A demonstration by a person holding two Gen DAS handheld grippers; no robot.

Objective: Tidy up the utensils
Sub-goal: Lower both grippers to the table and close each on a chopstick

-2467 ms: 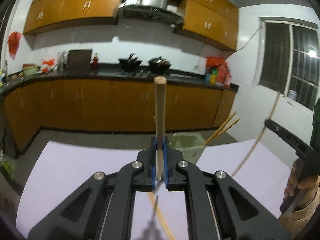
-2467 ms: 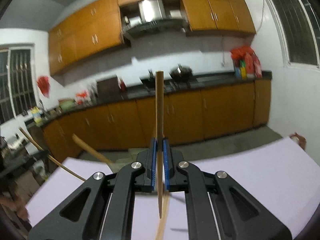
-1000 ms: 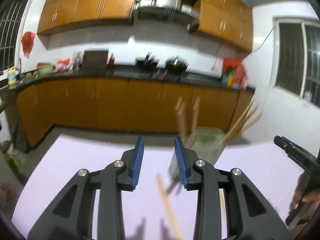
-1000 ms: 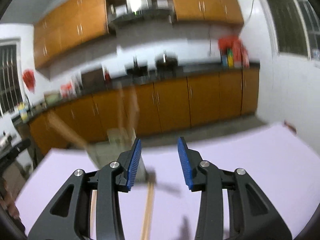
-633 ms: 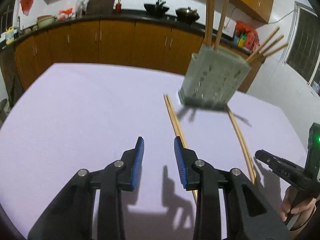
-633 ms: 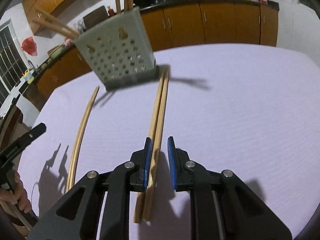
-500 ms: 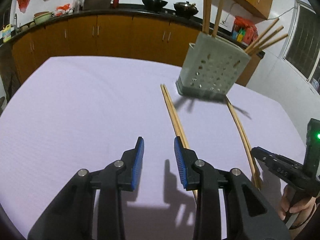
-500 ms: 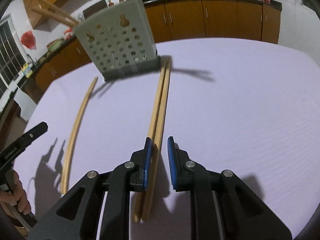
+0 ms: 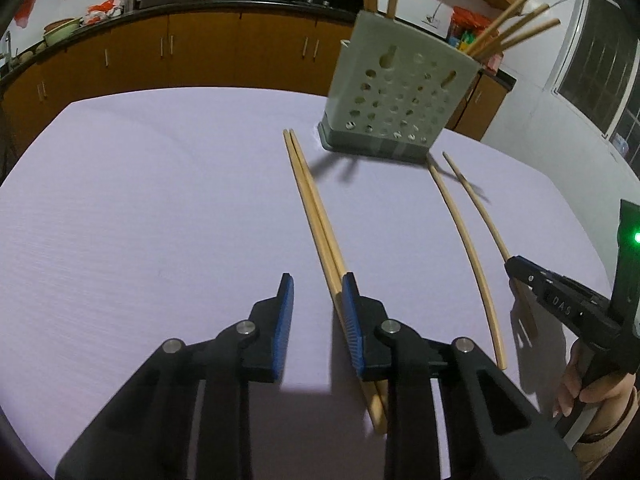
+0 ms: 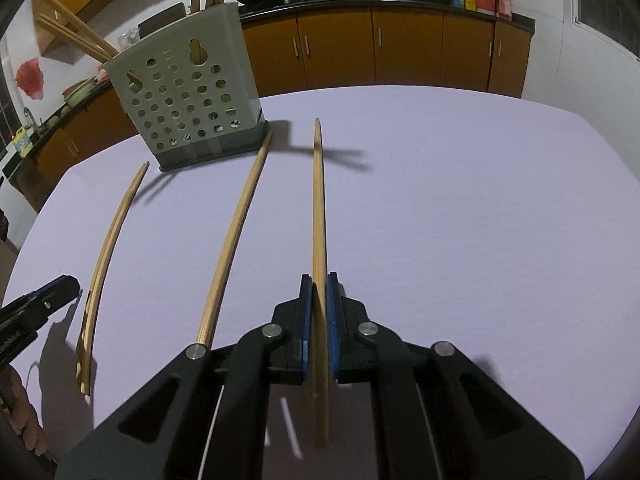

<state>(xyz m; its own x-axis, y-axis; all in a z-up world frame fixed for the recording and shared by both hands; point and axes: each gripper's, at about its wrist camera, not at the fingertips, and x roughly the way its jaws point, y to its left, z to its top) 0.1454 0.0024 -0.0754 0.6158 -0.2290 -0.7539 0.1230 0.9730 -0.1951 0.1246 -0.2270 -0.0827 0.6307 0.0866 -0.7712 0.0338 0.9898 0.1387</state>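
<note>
Lavender counter [image 10: 460, 208] carries a perforated holder [image 10: 188, 96] at eleven o'clock. Right gripper [image 10: 316, 312] is clamped on one chopstick [image 10: 319, 208] near its thick end. Left gripper [image 9: 316, 312], jaws closing, has a pair of chopsticks [image 9: 312, 204] against its right pad, nothing pinched. Light, stiff, slippery sticks; they likely roll.

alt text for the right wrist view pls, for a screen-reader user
The right gripper, black with blue pads, is shut on one wooden chopstick above a lilac tabletop. To its left lie a single chopstick and a pair of chopsticks, before a perforated grey utensil holder already holding several.
</note>
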